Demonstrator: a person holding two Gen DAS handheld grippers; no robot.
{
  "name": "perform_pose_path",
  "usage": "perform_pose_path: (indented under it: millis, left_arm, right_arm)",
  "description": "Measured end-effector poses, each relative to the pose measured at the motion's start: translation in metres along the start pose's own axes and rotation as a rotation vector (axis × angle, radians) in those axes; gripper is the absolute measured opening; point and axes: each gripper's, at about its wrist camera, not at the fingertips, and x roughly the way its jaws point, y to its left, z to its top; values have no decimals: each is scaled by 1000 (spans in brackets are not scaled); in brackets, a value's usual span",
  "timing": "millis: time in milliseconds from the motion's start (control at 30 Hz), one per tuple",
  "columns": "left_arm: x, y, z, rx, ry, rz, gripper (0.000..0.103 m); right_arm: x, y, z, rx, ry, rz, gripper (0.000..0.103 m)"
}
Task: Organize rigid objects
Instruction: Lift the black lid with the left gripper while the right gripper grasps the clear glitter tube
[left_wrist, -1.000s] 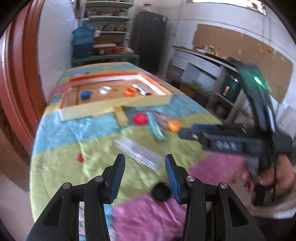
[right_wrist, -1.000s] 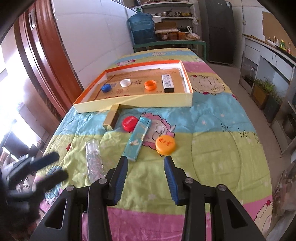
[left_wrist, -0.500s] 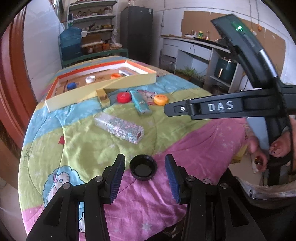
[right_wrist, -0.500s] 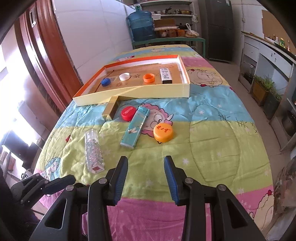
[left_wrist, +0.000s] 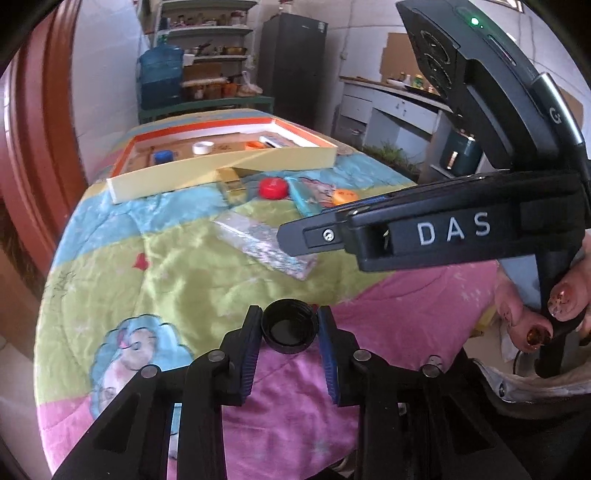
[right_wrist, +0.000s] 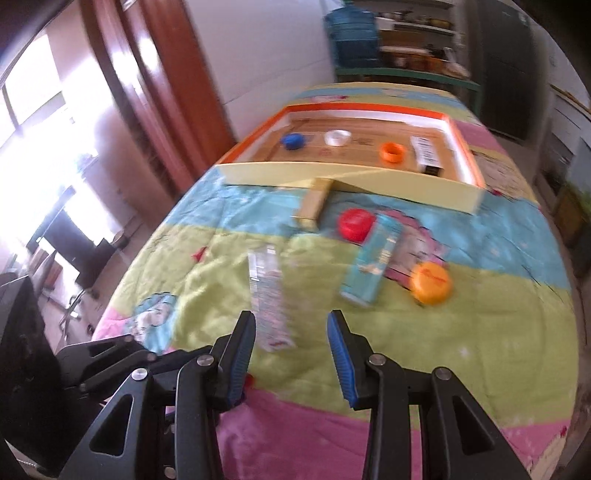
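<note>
The blue pads of the left gripper (left_wrist: 290, 326) are closing on the small black plastic bottle cap (left_wrist: 289, 326), which lies open side up on the pink part of the quilt (left_wrist: 177, 280); a second ago it lay outside the wide jaws. Both pads now appear to touch its rim. The right gripper (right_wrist: 291, 332) is apart and empty, hovering near the clear glittery plastic box (right_wrist: 269, 291). I judge the cap can next be lifted toward the shallow orange-rimmed cardboard tray (left_wrist: 221, 162), far across the table.
</note>
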Motion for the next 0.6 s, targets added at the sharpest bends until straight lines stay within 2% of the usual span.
perform_pose_path:
  millis: [233,500,533,600]
  left_arm:
    - [-11,25,0,-76,-23,80,31]
    - [-15,43,-1,-123,-28,123,31]
    - [-14,44,-1,-127,-27,123,31]
    - [-13,46,0,-133,-24,121,31]
  right_arm:
    - [21,15,13,-46,29,17,40]
    - [36,21,16,-92,47,-42,40]
    - [36,22,16,-99,47,-52,31]
    - [36,24,15,-123,42,-86,22]
